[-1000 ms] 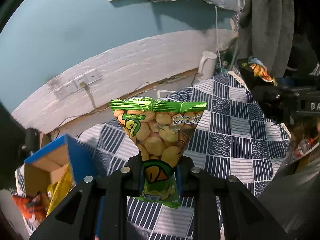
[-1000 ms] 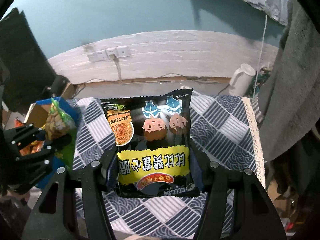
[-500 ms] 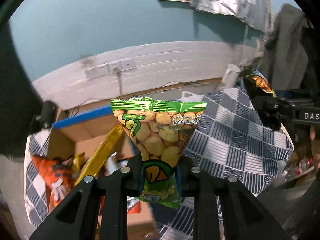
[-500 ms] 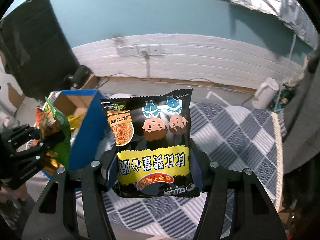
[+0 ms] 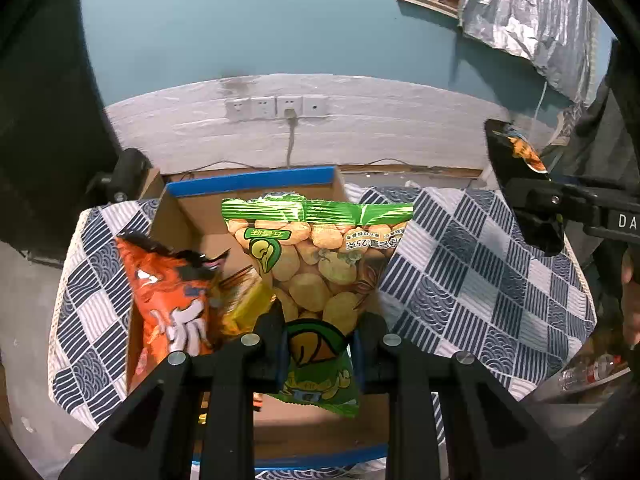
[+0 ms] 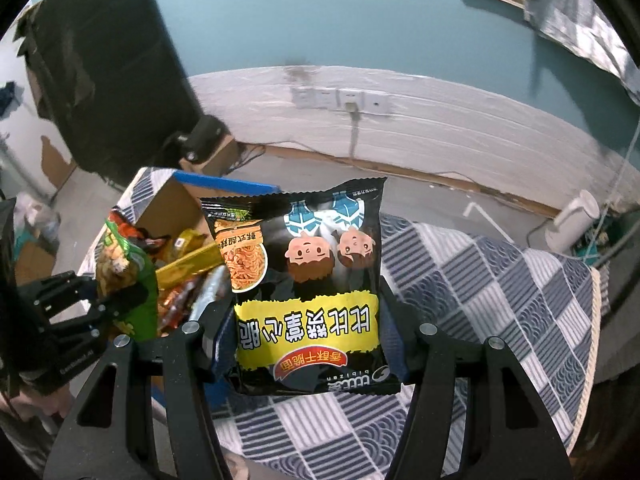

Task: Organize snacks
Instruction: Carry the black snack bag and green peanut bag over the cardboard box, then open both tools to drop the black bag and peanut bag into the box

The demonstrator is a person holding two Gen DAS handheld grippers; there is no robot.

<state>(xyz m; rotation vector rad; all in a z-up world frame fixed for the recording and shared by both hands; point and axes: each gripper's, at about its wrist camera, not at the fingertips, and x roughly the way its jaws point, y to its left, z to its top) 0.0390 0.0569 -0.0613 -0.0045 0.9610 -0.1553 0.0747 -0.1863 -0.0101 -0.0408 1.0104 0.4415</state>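
The left gripper (image 5: 318, 340) has its black jaws pinched tight on the lower end of a green foil bag of pale broad-bean snacks (image 5: 320, 264), and that bag hangs upright right over the open cardboard box with blue-taped edges (image 5: 250, 182)! Down inside the box an orange snack bag with white lettering (image 5: 172, 300) leans against the left wall, with a yellow wrapper (image 5: 246, 308) just beside it. Over on the other side, the right gripper (image 6: 308, 340) stands about half open, its jaws pressed against both sides of a wide black noodle-snack packet with a yellow band and two cartoon faces (image 6: 308, 292), printed upside down from this view. That packet sits above the blue-and-white checked cloth (image 6: 500, 292) covering the table, just to the right of the box. From the right wrist view the green bag shows edge-on at the left, above the box's jumble of wrappers. A white kettle (image 6: 574, 220) stands on the floor beyond the table.
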